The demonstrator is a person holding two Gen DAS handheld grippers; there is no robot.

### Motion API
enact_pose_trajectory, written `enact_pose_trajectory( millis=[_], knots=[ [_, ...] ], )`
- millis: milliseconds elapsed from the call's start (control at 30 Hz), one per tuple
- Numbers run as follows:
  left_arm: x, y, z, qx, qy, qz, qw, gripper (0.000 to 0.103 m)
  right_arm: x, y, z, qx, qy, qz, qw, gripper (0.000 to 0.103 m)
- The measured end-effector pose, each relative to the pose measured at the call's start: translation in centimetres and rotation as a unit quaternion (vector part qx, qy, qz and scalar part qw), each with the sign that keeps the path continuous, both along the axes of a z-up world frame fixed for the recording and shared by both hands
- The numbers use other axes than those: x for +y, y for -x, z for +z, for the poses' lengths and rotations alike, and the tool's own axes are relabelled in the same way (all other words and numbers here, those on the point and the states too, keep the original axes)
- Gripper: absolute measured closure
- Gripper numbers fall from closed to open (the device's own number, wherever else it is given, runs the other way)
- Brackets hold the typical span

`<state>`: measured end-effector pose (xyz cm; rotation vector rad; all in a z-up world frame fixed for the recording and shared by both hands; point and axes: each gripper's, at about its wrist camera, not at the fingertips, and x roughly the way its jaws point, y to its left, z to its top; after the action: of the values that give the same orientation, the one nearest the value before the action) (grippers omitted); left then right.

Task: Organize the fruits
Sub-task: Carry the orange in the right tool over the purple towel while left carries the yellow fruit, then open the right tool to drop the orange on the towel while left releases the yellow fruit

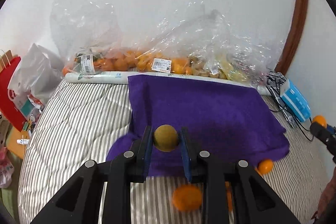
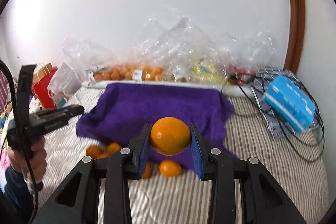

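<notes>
My left gripper [image 1: 166, 138] is shut on a round olive-brown fruit [image 1: 166, 137] and holds it above the near edge of a purple towel [image 1: 205, 106]. My right gripper [image 2: 170, 136] is shut on a large orange [image 2: 170, 135] above the same towel [image 2: 159, 104]. Small oranges lie on the striped bedding at the towel's near edge: one [image 2: 170, 168] under the right gripper, others [image 2: 103, 150] to its left, and two in the left wrist view [image 1: 187, 197] [image 1: 265, 166]. The right gripper with its orange [image 1: 319, 121] shows at the left wrist view's right edge.
Clear plastic bags of oranges and yellow fruit [image 1: 147, 60] lie along the wall behind the towel. A blue tissue pack [image 2: 289, 104] and black cables [image 2: 304, 140] lie at the right. A red paper bag [image 1: 10, 93] and white bags stand at the left.
</notes>
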<state>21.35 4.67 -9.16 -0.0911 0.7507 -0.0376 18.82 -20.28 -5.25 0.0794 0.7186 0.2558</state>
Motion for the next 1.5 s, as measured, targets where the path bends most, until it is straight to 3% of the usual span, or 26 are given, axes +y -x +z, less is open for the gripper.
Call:
enact_pose_trajectory(
  millis=[167,400,533,667,1033,1300,1500],
  knots=[
    [-0.8,-2.7,-0.5,-0.005,-0.005,-0.002,1.0000,0.079,1.1,-3.7,0.3,-0.004,-0.009,0.004,1.000,0.067],
    [-1.0,-3.5,-3.0,-0.013,0.015,-0.007,0.9998,0.079,1.3,-7.4,-3.3,0.011,-0.031,-0.002,0.999,0.067],
    [-1.1,-3.7,-4.1,-0.006,0.017,-0.006,0.9998,0.079,0.4,-8.1,-6.1,0.035,-0.043,-0.010,0.998,0.067],
    [-1.0,-4.1,-5.1,0.002,0.024,0.002,0.9997,0.079,0.2,-8.5,-7.7,0.048,-0.014,-0.022,0.999,0.067],
    [-1.7,-4.1,-5.6,0.004,0.009,-0.001,0.9999,0.079,0.4,-8.7,-8.3,0.059,-0.027,-0.014,0.998,0.067],
    [-2.0,-4.4,-6.5,0.021,0.005,0.001,0.9998,0.079,1.3,-8.7,-9.3,0.071,-0.010,0.002,0.997,0.067],
    [-1.7,-4.4,-6.8,0.025,0.009,0.004,0.9996,0.079,1.3,-8.3,-8.9,0.058,-0.009,0.000,0.998,0.067]
  ],
)
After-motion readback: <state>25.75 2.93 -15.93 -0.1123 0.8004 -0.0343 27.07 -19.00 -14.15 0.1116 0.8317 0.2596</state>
